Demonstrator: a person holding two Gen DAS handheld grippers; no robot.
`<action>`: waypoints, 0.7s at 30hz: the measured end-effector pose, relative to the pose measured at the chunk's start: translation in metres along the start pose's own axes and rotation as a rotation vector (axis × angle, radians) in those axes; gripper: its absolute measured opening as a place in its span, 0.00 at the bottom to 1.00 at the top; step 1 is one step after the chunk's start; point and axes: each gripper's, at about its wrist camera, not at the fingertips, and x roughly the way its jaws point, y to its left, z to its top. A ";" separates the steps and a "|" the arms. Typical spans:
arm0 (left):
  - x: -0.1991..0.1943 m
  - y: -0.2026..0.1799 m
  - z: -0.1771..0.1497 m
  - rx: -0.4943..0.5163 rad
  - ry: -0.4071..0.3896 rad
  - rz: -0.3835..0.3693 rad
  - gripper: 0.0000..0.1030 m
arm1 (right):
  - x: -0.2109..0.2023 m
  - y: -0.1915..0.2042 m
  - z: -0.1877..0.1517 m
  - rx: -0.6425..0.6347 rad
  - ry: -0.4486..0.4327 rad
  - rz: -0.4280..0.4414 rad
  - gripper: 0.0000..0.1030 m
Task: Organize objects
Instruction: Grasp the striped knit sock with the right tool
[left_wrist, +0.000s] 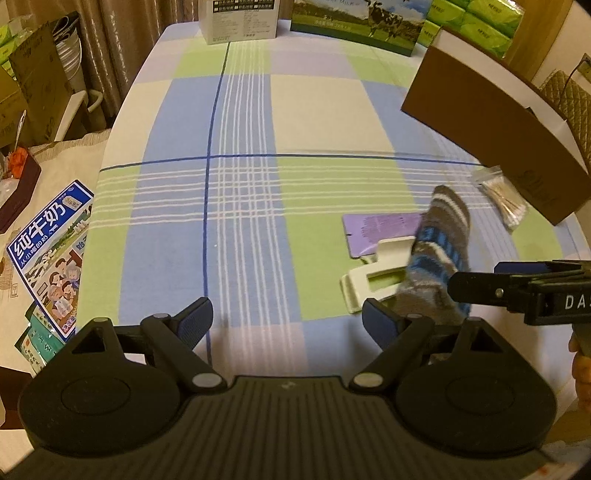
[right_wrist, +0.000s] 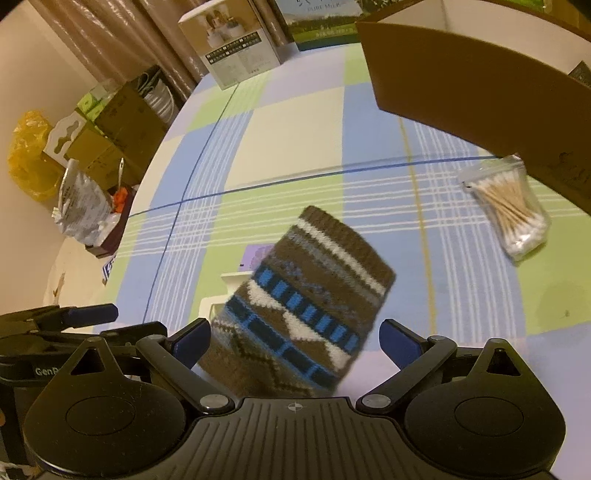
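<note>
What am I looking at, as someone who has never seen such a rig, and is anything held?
A person holds two hand grippers, each with its own fisheye camera looking along its fingers. The left view shows the left gripper, open and empty. The right view shows the right gripper, open around a patterned sock, not clamped. On the checked tablecloth lie a bag of cotton swabs, a purple card, a white plastic piece and a brown box.

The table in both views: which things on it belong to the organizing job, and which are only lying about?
Job:
sock
cotton swabs bag
purple card
white clip
brown box

Lying about:
milk carton box
white box
milk leaflet
</note>
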 end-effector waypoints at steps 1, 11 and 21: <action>0.002 0.001 0.001 0.000 0.002 0.000 0.82 | 0.003 0.001 0.000 0.002 0.002 -0.002 0.93; 0.008 0.006 0.004 0.004 0.006 -0.012 0.82 | 0.022 0.006 -0.002 -0.019 0.025 -0.025 0.52; 0.009 -0.005 0.003 0.053 -0.010 -0.056 0.82 | -0.004 0.003 -0.007 -0.142 0.006 -0.028 0.03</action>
